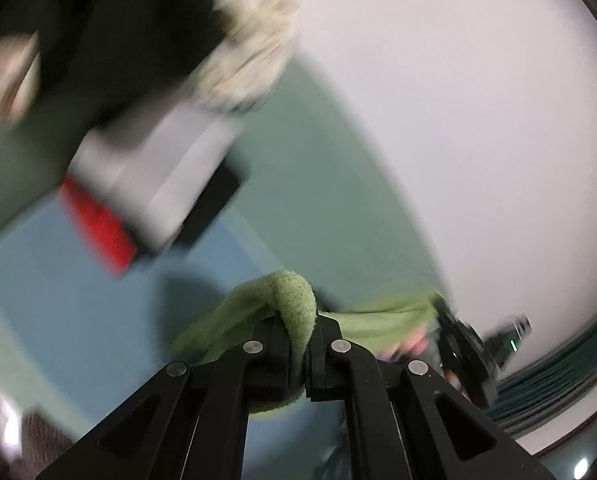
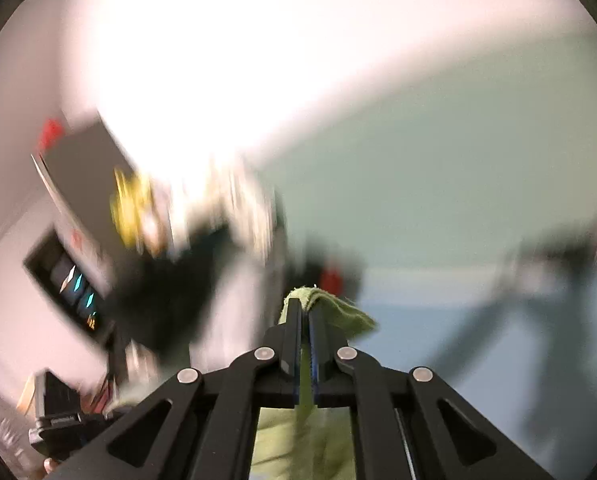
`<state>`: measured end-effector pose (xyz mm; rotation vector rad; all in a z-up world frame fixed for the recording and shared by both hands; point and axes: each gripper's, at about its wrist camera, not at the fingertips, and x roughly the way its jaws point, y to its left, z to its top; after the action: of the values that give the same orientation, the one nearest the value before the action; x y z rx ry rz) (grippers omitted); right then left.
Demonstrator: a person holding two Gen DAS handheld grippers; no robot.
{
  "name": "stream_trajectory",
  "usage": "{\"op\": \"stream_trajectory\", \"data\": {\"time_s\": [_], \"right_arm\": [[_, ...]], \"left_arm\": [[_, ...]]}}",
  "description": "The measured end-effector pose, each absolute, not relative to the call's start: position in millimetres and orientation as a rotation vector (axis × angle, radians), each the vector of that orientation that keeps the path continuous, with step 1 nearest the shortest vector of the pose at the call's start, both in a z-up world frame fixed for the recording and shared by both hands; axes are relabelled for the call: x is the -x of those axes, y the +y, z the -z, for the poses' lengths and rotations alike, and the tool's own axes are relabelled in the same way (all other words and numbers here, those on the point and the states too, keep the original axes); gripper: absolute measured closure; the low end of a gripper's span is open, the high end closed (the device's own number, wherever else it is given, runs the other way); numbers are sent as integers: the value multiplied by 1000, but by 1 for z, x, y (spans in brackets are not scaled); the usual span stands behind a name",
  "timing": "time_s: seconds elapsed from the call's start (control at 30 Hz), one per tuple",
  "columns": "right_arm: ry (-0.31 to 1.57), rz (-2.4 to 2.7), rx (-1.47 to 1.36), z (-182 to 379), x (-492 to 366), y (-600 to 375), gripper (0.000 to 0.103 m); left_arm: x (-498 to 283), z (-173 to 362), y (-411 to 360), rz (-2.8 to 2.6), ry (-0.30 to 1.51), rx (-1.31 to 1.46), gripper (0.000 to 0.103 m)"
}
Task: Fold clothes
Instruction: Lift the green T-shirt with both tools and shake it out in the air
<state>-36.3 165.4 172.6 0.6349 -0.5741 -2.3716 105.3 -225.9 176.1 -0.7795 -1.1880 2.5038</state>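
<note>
Green cloth (image 1: 294, 304), soft, light and floppy by the look of it, hangs between both tools above a blue surface (image 1: 78, 300): the left gripper (image 1: 298, 344) pinches one bunched edge, the right gripper (image 2: 304, 316) clamps another. Blur hides the rest; corners probably offer the surest hold.

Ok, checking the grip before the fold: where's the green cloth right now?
The green cloth is pinched in both closed jaws, low centre in each wrist view, hanging above the blue mat.
</note>
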Motion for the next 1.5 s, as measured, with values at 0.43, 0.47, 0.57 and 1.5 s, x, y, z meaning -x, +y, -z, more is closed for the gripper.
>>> {"op": "stream_trajectory", "data": {"time_s": [0.43,0.47,0.57,1.5], "right_arm": [[-447,2637,-105,-363,-53,252,100],[-438,2646,-130,-355,-49,251,100],[-457,2675,-205,-335,-29,251,100],[-399,2449,-870,-178,-100,319,100]], "left_arm": [[-25,-328,-154,-2569,-926,653,98],[-17,-322,-154,-2562,-935,678,98],[7,-296,-152,-2538,-979,792,98],[-50,-102,-131,-2339,-767,1257,98]]}}
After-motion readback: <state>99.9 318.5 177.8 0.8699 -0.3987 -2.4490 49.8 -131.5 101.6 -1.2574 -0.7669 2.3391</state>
